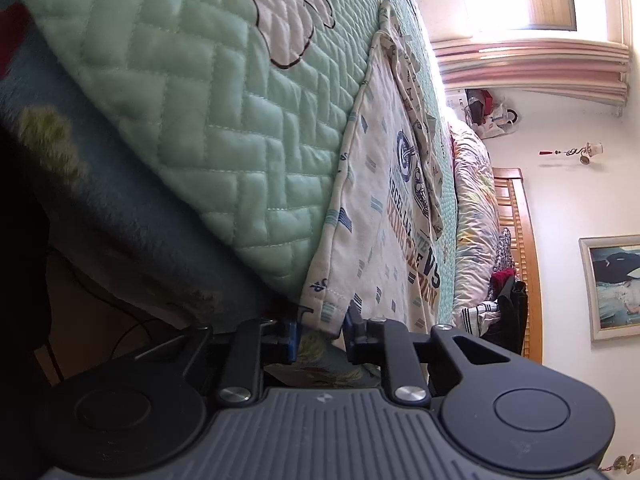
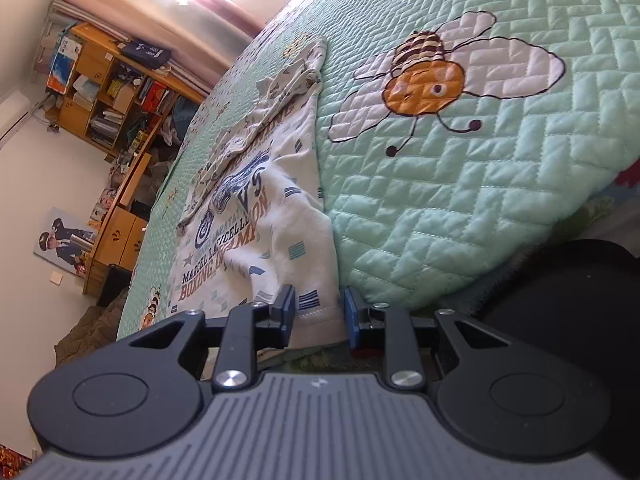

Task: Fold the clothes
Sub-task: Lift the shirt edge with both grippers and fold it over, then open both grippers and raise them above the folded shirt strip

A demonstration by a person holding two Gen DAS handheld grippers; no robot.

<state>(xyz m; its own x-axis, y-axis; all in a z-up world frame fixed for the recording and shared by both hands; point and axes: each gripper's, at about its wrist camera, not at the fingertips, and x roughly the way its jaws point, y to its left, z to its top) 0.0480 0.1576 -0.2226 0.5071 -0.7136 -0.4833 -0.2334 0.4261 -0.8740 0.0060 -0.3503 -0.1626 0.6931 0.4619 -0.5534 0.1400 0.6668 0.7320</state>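
Observation:
A white T-shirt (image 1: 384, 208) (image 2: 260, 216) with boxing lettering and small blue marks lies flat on the mint quilted bedspread (image 1: 192, 112) (image 2: 460, 184). Its far part is bunched into a folded strip. The hem reaches the bed's near edge. My left gripper (image 1: 322, 320) has one hem corner between its blue pads (image 1: 294, 340), and the jaws stand slightly apart around the cloth. My right gripper (image 2: 319, 308) straddles the other hem corner, with a gap showing on both sides of the fabric between its blue pads (image 2: 287, 312).
A bee picture (image 2: 432, 80) is stitched on the quilt beside the shirt. A blue fleece blanket (image 1: 120, 208) hangs below the quilt's edge. Bedding (image 1: 476, 208) and a wooden headboard (image 1: 520, 240) lie at one end. Wooden shelves (image 2: 112, 92) and a desk (image 2: 120, 224) stand beyond the bed.

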